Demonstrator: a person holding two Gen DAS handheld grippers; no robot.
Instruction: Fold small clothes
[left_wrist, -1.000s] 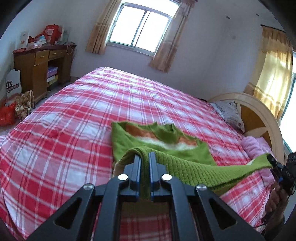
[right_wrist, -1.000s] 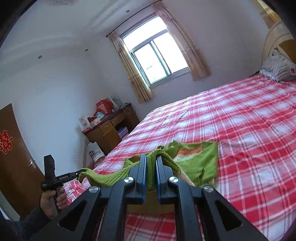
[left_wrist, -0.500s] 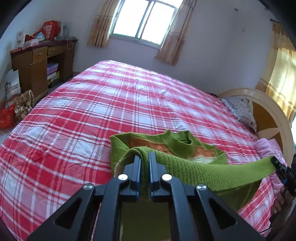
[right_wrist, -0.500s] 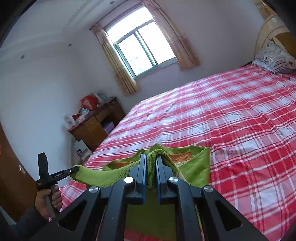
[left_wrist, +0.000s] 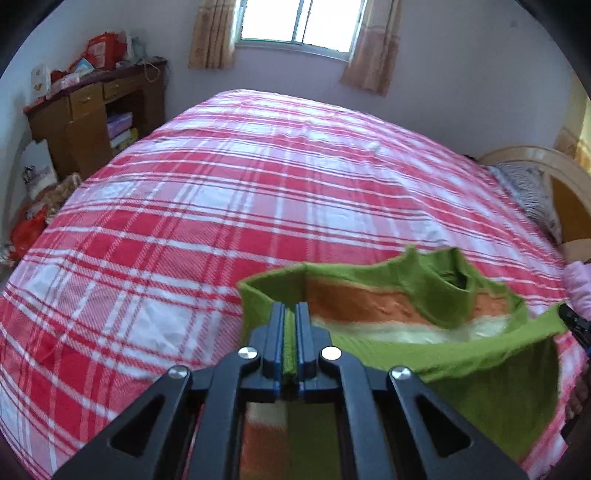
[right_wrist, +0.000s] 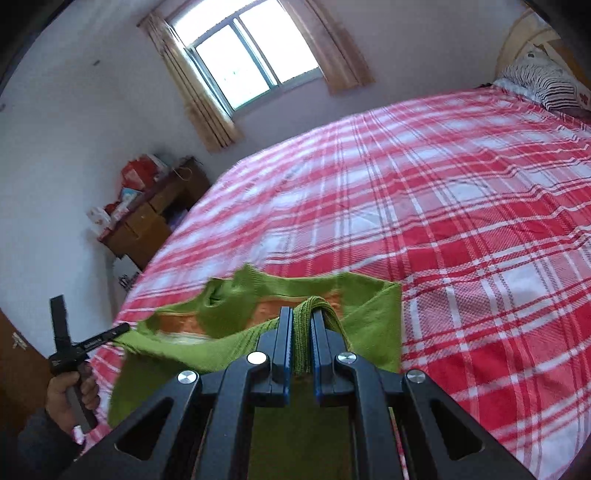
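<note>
I see a green knitted sweater (left_wrist: 476, 354) of coarse, ribbed yarn with a fuzzy orange and white band. My left gripper (left_wrist: 290, 325) and right gripper (right_wrist: 301, 328) look like matt black plastic with shiny metal screws. The red and white plaid bedspread (left_wrist: 229, 206) is woven, textured cloth. At far left, the brown wooden desk (left_wrist: 92, 110) looks smooth.

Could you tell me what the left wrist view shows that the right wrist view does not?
Only the left wrist view shows the pink cloth at the bed's right edge. Only the right wrist view shows the person's left hand gripping the left gripper handle. Both show the green sweater pinched at two ends, the right gripper, the plaid bedspread, window and wooden desk.
</note>
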